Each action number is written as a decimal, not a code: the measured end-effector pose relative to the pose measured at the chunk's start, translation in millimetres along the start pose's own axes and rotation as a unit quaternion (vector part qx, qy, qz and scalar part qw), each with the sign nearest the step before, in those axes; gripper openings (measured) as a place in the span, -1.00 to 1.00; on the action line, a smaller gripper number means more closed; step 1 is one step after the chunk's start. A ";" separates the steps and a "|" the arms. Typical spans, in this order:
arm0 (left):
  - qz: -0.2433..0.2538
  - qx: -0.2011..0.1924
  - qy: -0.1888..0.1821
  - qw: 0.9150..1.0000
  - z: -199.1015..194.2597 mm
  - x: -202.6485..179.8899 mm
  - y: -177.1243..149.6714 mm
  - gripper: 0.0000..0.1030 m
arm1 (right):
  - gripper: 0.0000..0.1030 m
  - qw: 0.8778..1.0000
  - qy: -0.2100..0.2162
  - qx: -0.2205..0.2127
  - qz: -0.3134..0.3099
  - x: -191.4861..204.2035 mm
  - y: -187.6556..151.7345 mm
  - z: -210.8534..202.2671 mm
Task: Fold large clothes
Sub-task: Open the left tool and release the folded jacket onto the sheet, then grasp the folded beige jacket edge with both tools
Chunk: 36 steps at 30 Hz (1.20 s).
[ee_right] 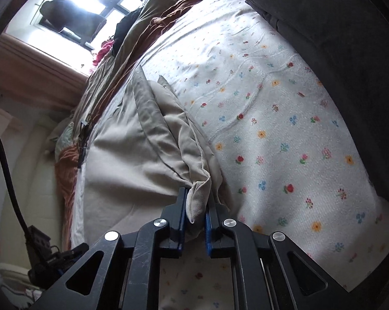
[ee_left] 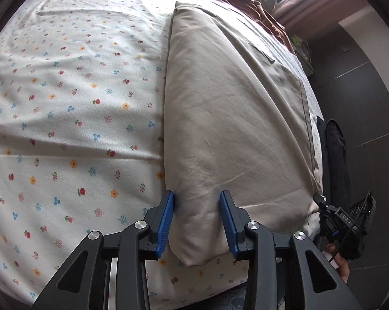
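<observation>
1. A large beige garment (ee_left: 228, 118) lies folded lengthwise on a bed covered by a white flowered sheet (ee_left: 73, 108), running from the near edge of the bed toward the far end.
2. In the left wrist view, the left tool (ee_left: 197, 201) straddles the near left corner of the garment. Its blue pads (ee_left: 166, 219) stand partly apart with the cloth between them; the left pad touches the folded edge, while the right pad shows a gap to the cloth.
3. In the right wrist view, the right tool (ee_right: 196, 206) is nearly closed and pinches a bunched corner of the same garment (ee_right: 142, 149) between its pads.
4. The right tool also shows at the right edge of the left wrist view, at the garment's near right corner, with a hand (ee_left: 340, 262) under it.
5. A brown cloth (ee_right: 147, 33) lies crumpled at the far end of the bed, beyond the garment.
6. A dark grey blanket (ee_right: 336, 38) covers the far right part of the bed in the right wrist view.
</observation>
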<state>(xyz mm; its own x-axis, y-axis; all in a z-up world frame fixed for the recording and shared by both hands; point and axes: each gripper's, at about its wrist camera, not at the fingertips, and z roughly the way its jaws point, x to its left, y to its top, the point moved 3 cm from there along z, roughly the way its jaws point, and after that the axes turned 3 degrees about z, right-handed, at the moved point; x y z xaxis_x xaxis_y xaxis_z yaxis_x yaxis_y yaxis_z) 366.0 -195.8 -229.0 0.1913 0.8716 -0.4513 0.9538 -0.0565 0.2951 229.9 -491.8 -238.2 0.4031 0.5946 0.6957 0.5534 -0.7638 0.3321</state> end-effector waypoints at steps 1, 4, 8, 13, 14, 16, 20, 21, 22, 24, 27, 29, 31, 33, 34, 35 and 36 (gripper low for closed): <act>0.001 0.002 0.001 1.000 -0.4 0.4 1.5 -0.26 | -0.61 1.000 -0.006 0.001 -0.003 2.6 2.6 -2.9; 0.001 -0.006 -0.001 1.000 -4.9 -1.3 9.0 -0.26 | 0.07 0.998 -0.055 -0.030 -0.030 12.3 15.7 -16.8; -0.003 -0.014 -0.006 1.000 -7.0 1.3 21.9 -0.23 | 0.17 0.997 -0.046 -0.028 -0.053 26.6 37.7 -18.1; -0.011 -0.014 -0.006 1.000 -2.4 9.0 36.1 -0.23 | 0.17 0.995 -0.049 -0.008 -0.087 47.2 58.3 1.5; -0.012 -0.015 -0.008 1.000 -1.4 10.1 39.7 -0.23 | 0.17 0.995 -0.046 -0.007 -0.092 52.9 61.5 5.3; -0.014 -0.017 -0.010 1.000 0.8 13.7 47.2 -0.23 | 0.17 0.994 -0.034 -0.001 -0.101 62.9 72.5 14.5; -0.017 -0.019 -0.014 1.000 8.6 17.9 64.5 -0.23 | 0.17 0.991 -0.035 0.025 -0.124 83.6 92.7 45.1; -0.017 -0.020 -0.015 1.000 10.5 18.2 69.1 -0.23 | 0.17 0.991 -0.039 0.028 -0.128 88.3 98.2 53.4; -0.018 -0.021 -0.015 1.000 12.3 19.0 74.2 -0.23 | 0.17 0.990 -0.041 0.033 -0.132 92.8 103.0 62.2; -0.018 -0.023 -0.017 0.999 15.9 20.1 83.9 -0.23 | 0.16 0.989 -0.041 0.042 -0.136 100.9 111.6 79.4; -0.019 -0.024 -0.019 0.999 20.9 21.6 98.2 -0.23 | 0.16 0.987 -0.047 0.052 -0.147 111.6 123.4 103.7; -0.018 -0.027 -0.020 0.999 24.0 22.2 107.9 -0.23 | 0.14 0.985 -0.056 0.053 -0.157 119.5 130.3 117.8; -0.016 -0.028 -0.019 0.999 27.9 22.5 117.5 -0.22 | 0.11 0.983 -0.061 0.053 -0.163 126.2 138.9 128.9; -0.015 -0.028 -0.018 0.999 31.9 22.9 125.9 -0.22 | 0.10 0.982 -0.069 0.052 -0.166 130.7 149.3 137.9; -0.014 -0.028 -0.017 0.999 33.8 22.9 129.9 -0.22 | 0.04 0.982 -0.068 0.054 -0.168 133.4 153.7 142.9; -0.013 -0.029 -0.015 0.999 35.3 23.3 134.0 -0.21 | -0.08 0.982 -0.067 0.057 -0.170 135.7 158.3 147.8; -0.012 -0.030 -0.013 0.999 36.5 23.7 137.9 -0.18 | -0.14 0.981 -0.070 0.059 -0.172 137.9 161.5 152.6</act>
<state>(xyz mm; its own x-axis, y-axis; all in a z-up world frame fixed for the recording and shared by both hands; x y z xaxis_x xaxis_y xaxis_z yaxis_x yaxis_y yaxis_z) 510.5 -200.7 -229.8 0.1752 0.8590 -0.4811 0.9430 -0.0059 0.3329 486.1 -494.8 -185.8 0.2694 0.8465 0.4591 0.7507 -0.4833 0.4505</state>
